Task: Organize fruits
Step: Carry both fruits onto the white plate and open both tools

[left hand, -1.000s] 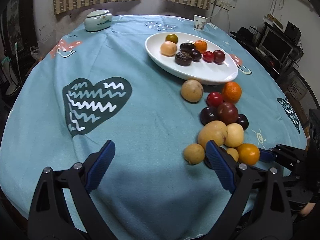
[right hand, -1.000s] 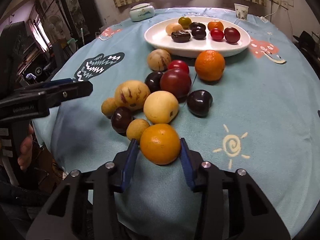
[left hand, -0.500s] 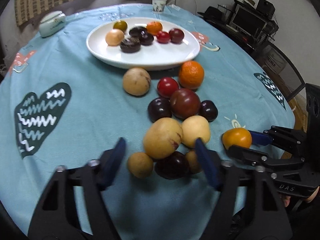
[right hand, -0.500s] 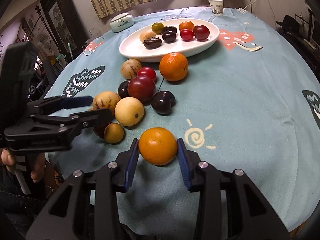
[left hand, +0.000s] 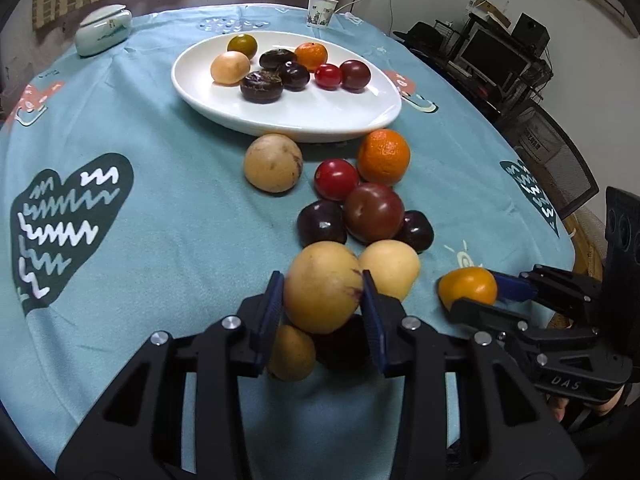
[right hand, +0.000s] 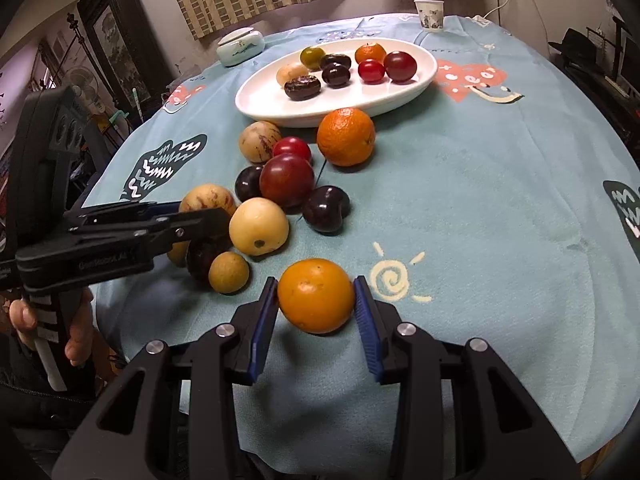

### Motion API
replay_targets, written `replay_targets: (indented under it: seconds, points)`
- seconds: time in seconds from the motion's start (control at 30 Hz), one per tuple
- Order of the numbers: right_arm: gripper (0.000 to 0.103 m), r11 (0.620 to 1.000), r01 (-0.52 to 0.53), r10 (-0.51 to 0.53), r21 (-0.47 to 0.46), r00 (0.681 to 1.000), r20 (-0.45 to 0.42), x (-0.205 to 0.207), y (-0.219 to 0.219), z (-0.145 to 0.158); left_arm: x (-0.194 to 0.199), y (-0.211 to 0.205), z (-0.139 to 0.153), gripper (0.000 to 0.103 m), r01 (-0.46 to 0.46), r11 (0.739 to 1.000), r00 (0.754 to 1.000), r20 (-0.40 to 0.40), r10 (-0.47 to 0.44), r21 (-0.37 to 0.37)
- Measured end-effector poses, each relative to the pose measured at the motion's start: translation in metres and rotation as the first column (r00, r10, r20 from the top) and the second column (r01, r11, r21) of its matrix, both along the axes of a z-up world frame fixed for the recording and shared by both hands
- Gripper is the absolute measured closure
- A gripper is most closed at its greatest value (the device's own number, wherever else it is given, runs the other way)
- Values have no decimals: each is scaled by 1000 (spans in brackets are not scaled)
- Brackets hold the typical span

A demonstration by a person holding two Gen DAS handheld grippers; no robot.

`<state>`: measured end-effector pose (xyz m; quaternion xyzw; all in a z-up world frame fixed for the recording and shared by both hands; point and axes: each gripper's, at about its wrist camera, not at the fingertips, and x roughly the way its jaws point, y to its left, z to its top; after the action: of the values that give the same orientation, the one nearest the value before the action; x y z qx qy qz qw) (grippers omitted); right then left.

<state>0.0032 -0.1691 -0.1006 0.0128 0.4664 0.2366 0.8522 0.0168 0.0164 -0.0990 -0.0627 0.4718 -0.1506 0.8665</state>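
Note:
My left gripper [left hand: 322, 304] is shut on a large yellow speckled fruit [left hand: 323, 286] at the near end of a fruit pile; it also shows in the right wrist view [right hand: 208, 200]. My right gripper [right hand: 315, 298] is shut on a small orange fruit [right hand: 316, 295], held just above the cloth; it also shows in the left wrist view [left hand: 468, 287]. A white oval plate [left hand: 304, 114] holding several small fruits lies beyond the pile. Loose on the cloth are a big orange [left hand: 383, 156], a red tomato [left hand: 336, 179], dark plums [left hand: 322, 224] and pale yellow fruits [left hand: 390, 268].
A blue patterned tablecloth [left hand: 160, 220] covers the round table. A white lidded jar [left hand: 104, 29] and a paper cup [left hand: 322, 11] stand at the far side. A chair and desk with electronics [left hand: 500, 56] are off to the right.
My left gripper has moved right to the pile and closed on the large yellow fruit. My right gripper has carried the orange fruit away from the pile.

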Motion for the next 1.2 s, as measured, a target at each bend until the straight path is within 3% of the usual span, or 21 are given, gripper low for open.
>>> replay_targets:
  seconds: [0.37, 0.77, 0.87, 1.0, 1.2]
  points:
    - [64, 1000, -4, 4, -19, 1000, 15, 0, 6, 3, -23, 25, 35, 65, -61, 998, 995, 84, 60, 7]
    - [64, 1000, -5, 4, 22, 999, 49, 9, 2, 20, -9, 37, 56, 64, -90, 995, 988, 128, 84, 38]
    - [64, 999, -17, 16, 27, 999, 45, 22, 2, 27, 9, 37, 62, 64, -87, 994, 988, 131, 78, 65]
    - [64, 999, -47, 46, 8, 994, 102, 49, 11, 55, 47, 38, 73, 64, -99, 987, 987, 140, 81, 129]
    - [64, 997, -78, 79, -17, 987, 142, 109, 41, 78, 130, 43, 83, 64, -146, 982, 984, 121, 131, 124]
